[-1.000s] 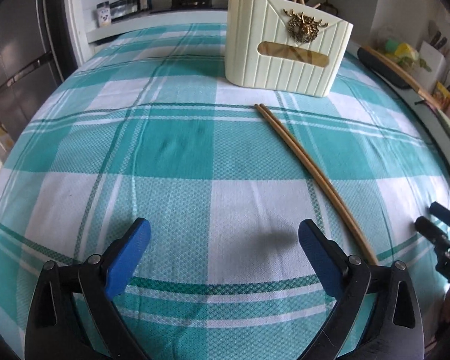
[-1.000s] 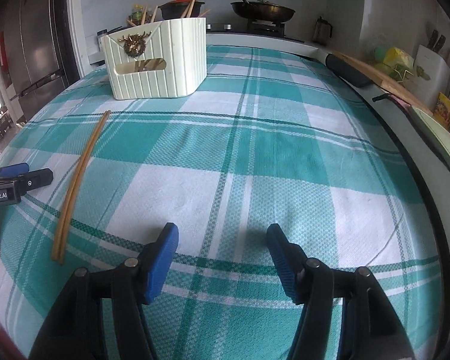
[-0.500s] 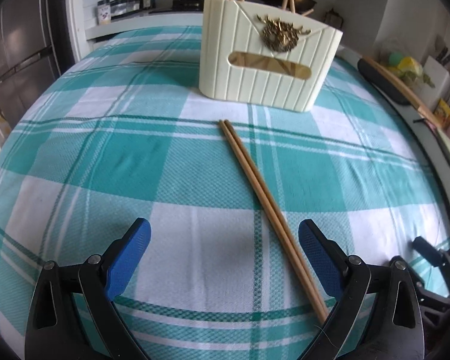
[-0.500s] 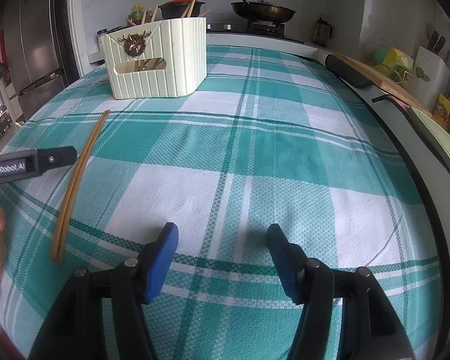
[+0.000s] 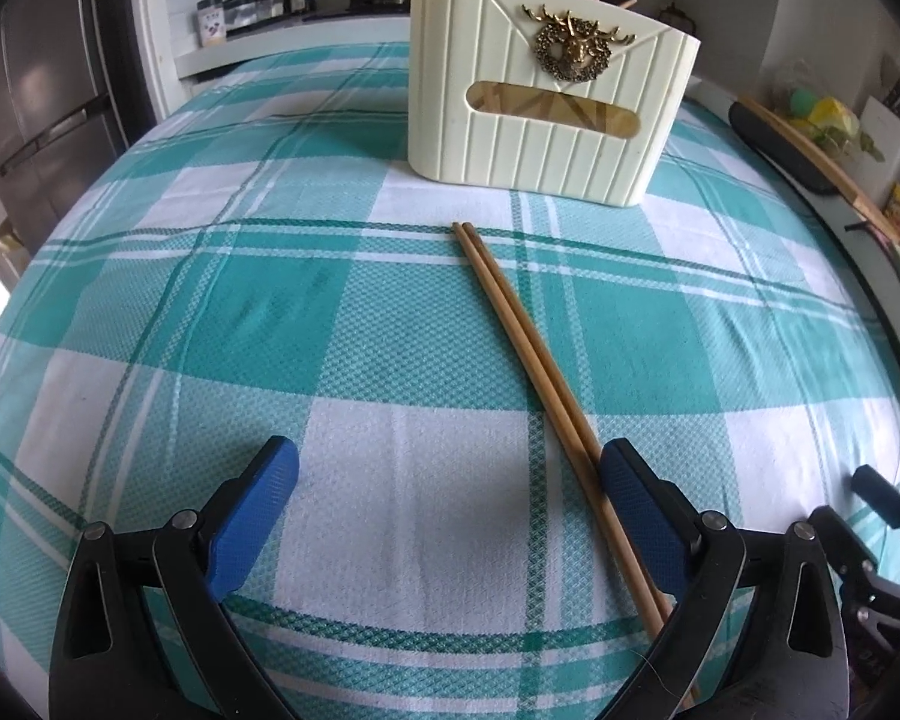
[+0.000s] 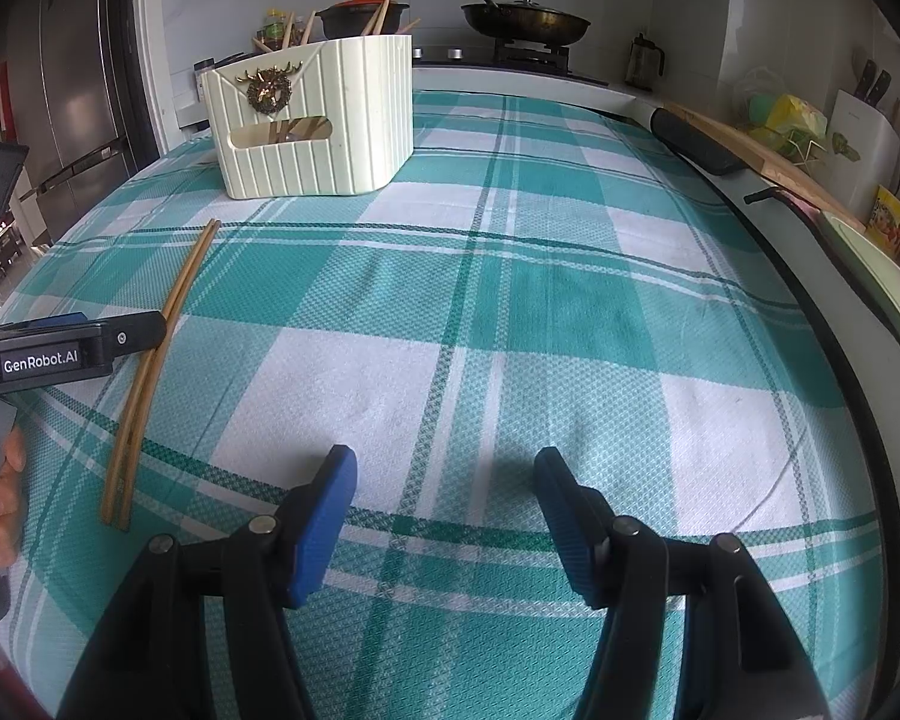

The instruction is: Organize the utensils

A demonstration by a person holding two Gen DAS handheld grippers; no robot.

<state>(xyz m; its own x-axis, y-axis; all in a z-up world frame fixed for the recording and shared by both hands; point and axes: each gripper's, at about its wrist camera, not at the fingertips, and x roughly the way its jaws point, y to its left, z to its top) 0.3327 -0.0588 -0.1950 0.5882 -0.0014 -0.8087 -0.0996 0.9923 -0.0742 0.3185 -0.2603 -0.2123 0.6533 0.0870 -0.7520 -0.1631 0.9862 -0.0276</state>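
A: Left gripper (image 5: 447,483) status?
B: Blue-padded jaws spread wide, nothing between them; the right pad sits just beside the pair of long brown wooden chopsticks (image 5: 522,342) lying flat on the teal-and-white checked tablecloth (image 5: 270,312).
A: Right gripper (image 6: 444,510)?
B: Jaws likewise apart, empty, well clear of the chopsticks.
A: Beyond them?
B: The cream ribbed plastic utensil holder (image 5: 546,84), upright, near their far tips, more chopsticks inside.

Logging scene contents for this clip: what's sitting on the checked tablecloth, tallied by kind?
Loose brown wooden chopsticks lying side by side on the cloth: 2
Cream ribbed plastic utensil holder with a brass deer emblem: 1
Total: 3
More chopsticks stand inside the holder, too hidden to count. Both claws, left and right, are open and hold nothing.
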